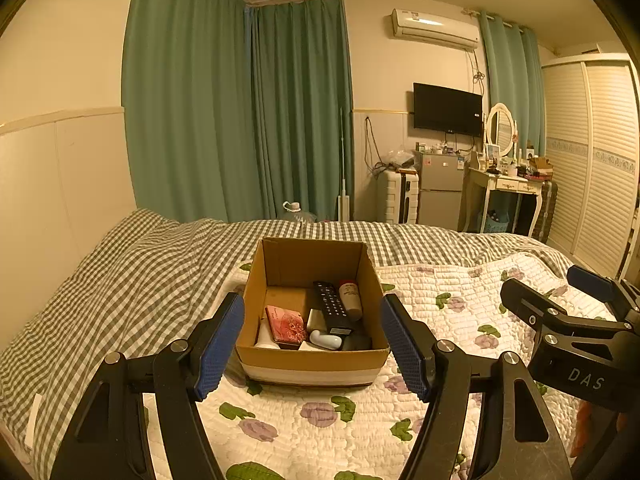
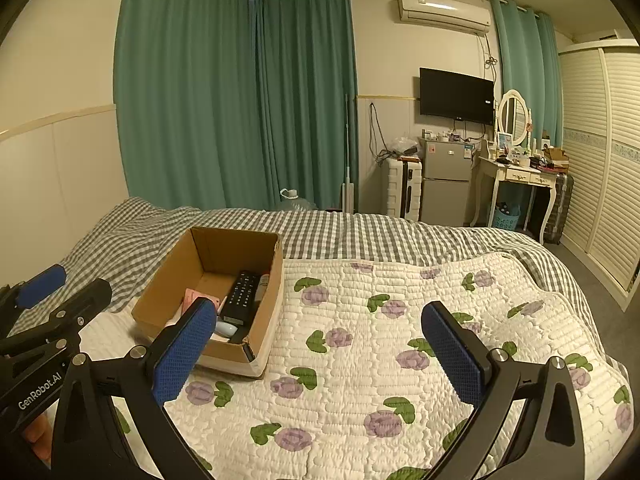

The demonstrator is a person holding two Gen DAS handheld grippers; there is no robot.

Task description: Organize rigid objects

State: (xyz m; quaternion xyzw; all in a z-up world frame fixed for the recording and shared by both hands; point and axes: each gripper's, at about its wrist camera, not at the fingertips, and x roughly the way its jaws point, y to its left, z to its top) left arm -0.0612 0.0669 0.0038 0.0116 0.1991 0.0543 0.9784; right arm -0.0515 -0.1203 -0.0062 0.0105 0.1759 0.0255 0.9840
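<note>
our left gripper (image 1: 312, 354) hangs nearest, fingers spread wide with nothing between the pads, the blue pads (image 1: 218, 350) framing the box (image 1: 312, 362) from just short of its near wall. our right gripper (image 2: 320, 354) is also spread and empty, over bare quilt (image 2: 360, 360) to the right of the box, well apart from any object. outward from there, the box sits on the flowered quilt with the things already inside it: a remote (image 1: 332, 306) lying lengthwise, a bottle (image 1: 350, 299) beside it, a red case (image 1: 285, 325) leaning at the left, and a pale rounded item (image 1: 325, 339) near the front wall. we see no loose objects left on the quilt, so we judge the sorting close to done, or the box itself next to be moved. the risks we see: the bed is soft, so pressing a wall down could tip the box and slide the contents forward; the open flaps and thin cardboard may buckle if we pinch one wall only; reaching in past the remote could knock the leaning case flat or jam a finger against the bottle. beyond lies the checked blanket (image 1: 140, 272), where a dropped item would roll out of reach.
</note>
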